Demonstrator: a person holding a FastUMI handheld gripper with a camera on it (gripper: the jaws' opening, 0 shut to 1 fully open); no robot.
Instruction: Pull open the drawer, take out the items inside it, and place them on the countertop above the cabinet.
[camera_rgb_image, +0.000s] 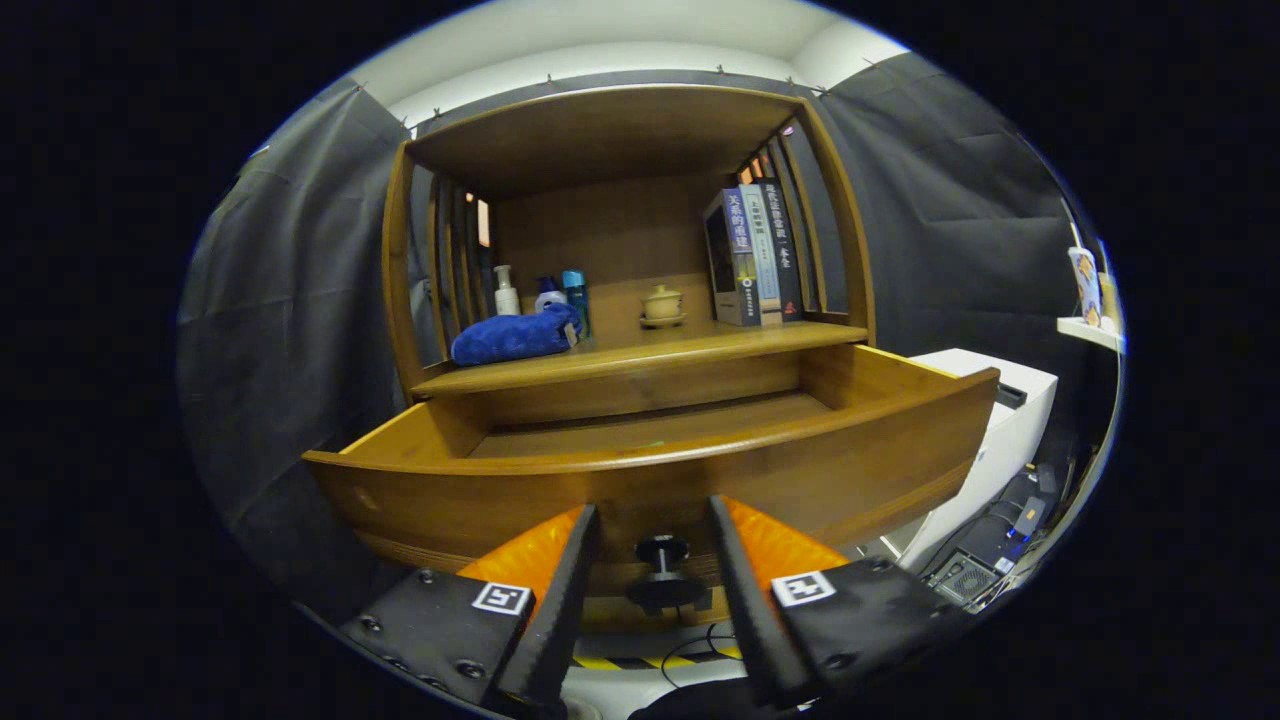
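From where I watched, the tongs (655, 520) were spread apart, gripping nothing, with the dark knob (661, 572) of the drawer (700, 480) sitting in the gap between the two fingers and touched by neither. The wooden drawer stood pulled well out from the cabinet (620, 130), its curved front just ahead of the fingertips, and as much of its floor as I could see over the front lay bare; the nearest part was hidden behind that front. On the tabletop (660, 350) above the drawer, at about eleven o'clock from the knob, lay a blue cloth bundle (515, 336), with a white pump bottle (506, 292), a second white bottle with a blue top (549, 294) and a blue can (576, 298) standing just behind it. Straight up at twelve o'clock sat a small yellowish lidded cup (662, 303) on its saucer. At one o'clock a row of books (755, 255) stood upright against the cabinet's slatted side. Off at three o'clock, beside the drawer's end, was a white box-like unit (1000, 420).
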